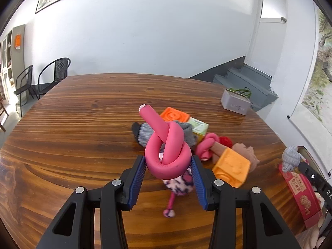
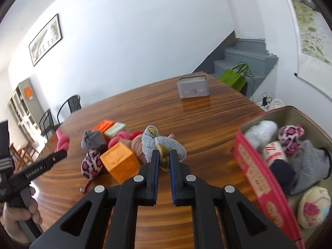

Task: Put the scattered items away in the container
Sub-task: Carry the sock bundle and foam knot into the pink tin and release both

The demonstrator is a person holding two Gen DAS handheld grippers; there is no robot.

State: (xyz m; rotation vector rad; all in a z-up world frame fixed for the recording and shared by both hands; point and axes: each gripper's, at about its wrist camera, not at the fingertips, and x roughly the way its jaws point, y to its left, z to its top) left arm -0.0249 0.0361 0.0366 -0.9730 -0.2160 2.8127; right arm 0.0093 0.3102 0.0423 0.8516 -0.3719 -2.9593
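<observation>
both views are bright with soft, even daylight; the white wall [image 1: 145, 37] beyond the jaws is nearly washed out. pale glare sheens the glossy worktop [image 1: 72, 124] left of the jaws and far ahead of them, near the grey box [image 2: 193, 87]. shadows under the scattered things are faint and short. heavy fisheye bending curves the worktop's far edge, and black vignette fills the corners. the right wrist view is slightly smeared; the red tin [image 2: 259, 178] right of the jaws looks soft.
</observation>
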